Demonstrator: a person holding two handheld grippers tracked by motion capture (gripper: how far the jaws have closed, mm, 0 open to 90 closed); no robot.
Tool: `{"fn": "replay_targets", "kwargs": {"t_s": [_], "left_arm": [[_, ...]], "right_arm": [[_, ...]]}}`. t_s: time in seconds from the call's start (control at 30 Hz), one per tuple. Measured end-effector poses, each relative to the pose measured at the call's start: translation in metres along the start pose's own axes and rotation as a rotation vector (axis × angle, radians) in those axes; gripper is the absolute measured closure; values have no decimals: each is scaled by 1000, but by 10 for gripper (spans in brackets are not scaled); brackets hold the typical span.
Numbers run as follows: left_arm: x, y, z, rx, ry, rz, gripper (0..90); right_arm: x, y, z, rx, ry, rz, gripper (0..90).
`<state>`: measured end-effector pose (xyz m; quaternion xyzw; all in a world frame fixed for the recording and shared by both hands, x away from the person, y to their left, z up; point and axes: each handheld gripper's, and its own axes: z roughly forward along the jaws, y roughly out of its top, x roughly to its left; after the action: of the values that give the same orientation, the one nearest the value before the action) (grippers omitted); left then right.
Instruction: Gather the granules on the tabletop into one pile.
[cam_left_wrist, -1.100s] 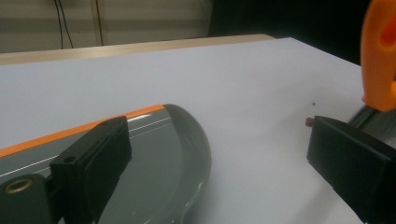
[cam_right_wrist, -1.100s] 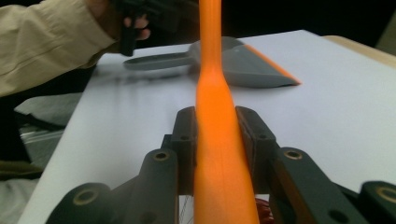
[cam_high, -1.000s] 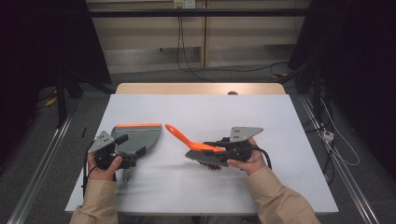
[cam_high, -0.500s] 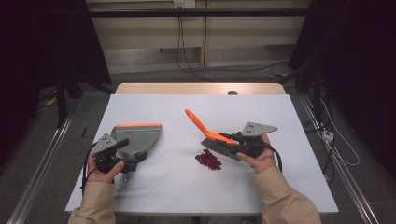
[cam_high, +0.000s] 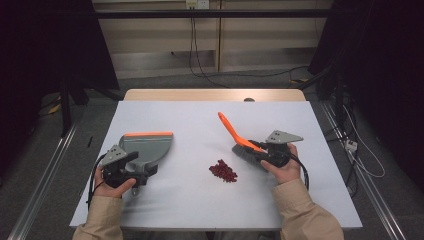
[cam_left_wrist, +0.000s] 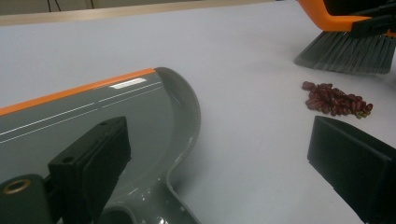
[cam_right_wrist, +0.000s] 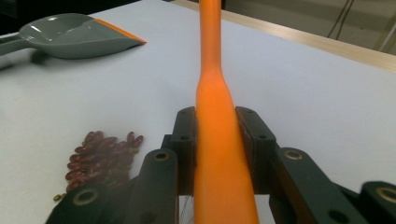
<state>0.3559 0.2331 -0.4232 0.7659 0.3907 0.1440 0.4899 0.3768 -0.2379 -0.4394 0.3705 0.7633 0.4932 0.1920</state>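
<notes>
**Two tools, a brush and a pan beside one heap of beans**

Two tools are at work on the desk. The right tool (cam_high: 256, 150) is clenched on the brush (cam_high: 239, 141): in the right gripper view its jaws press on both sides of the orange handle (cam_right_wrist: 215, 140), which runs up and away between them. In the high view the handle slants toward the desk's far edge, and the grey bristles (cam_left_wrist: 348, 52) hang at the tool end, just off the desk top. The right hand (cam_high: 282, 167) holds this tool near the desk's right edge, about midway between the near and far edges.

The beans (cam_high: 223, 170), a small dark red heap, lie just to the left of the bristles and a little nearer the near edge, close to the desk's middle. They are near the brush but not touching it.

The left tool (cam_high: 131, 167) sits at the stub handle of the dustpan (cam_high: 147, 149), toward the desk's left edge. In the left gripper view its jaws stand wide apart, one over the pan's grey tray and one over bare desk, so the grasp is released. The pan's orange lip (cam_high: 148, 134) faces the far edge. Pan and beans lie well apart.
</notes>
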Motion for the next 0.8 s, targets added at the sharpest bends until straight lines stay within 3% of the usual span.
{"fn": "replay_targets", "kwargs": {"t_s": [0.07, 0.17, 0.3, 0.4, 0.57, 0.6, 0.7, 0.8], "left_arm": [[1, -1, -1, 11, 7, 7, 57], [1, -2, -2, 5, 4, -3, 56], [1, -2, -1, 3, -1, -5, 56], [2, -2, -1, 7, 1, -4, 56], [2, -2, 0, 8, 0, -5, 55], [2, -2, 0, 8, -2, -3, 55], [2, -2, 0, 4, -2, -12, 55], [3, -2, 0, 1, 0, -11, 55]], "right_arm": [[1, 2, -1, 24, -29, 12, 710], [4, 4, -2, 51, -26, 35, 710], [8, 8, -3, 124, -63, 9, 711], [11, 12, -3, 192, -35, -3, 707], [18, 20, -3, 278, -88, -4, 714], [18, 20, -2, 278, -91, 7, 714], [15, 19, 2, 224, -12, 109, 714], [15, 23, 1, 176, 4, 130, 714]]}}
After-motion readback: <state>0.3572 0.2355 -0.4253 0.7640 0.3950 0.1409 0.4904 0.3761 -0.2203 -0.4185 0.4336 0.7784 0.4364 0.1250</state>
